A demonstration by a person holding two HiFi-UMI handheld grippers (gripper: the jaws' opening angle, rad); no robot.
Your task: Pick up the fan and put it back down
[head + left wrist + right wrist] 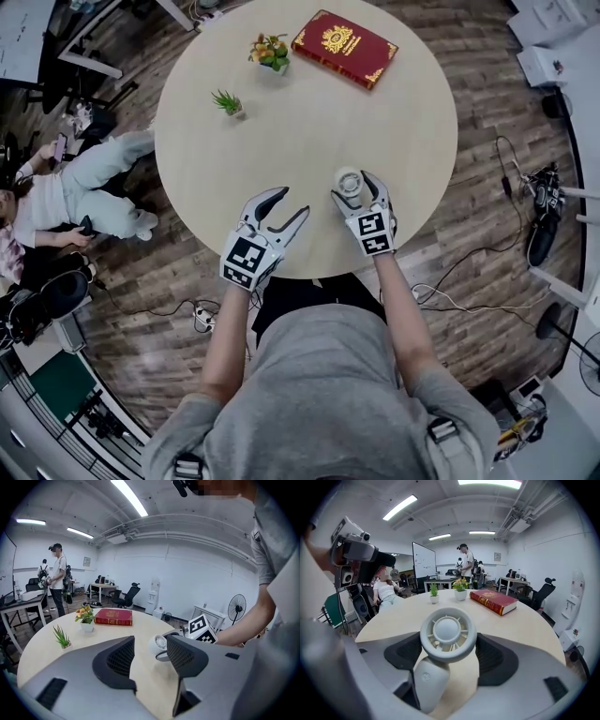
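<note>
Right gripper (pixel 450 654) has the little white fan (pixel 448 631) clamped over the round bench (pixel 309 131), left gripper (pixel 150 656) wide open, empty.

Open table (pixel 319 141) centre; flower pot (pixel 271 52), small plant (pixel 228 102), book (pixel 344 48) at far side.

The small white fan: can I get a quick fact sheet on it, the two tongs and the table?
Fan: small white plastic handheld fan, gripped at its round head
Right tongs: closed on the fan
Left tongs: open, empty
Table: round beige tabletop
Also there: red book with gold ornament, yellow-flowered pot plant, small green pot plant
</note>
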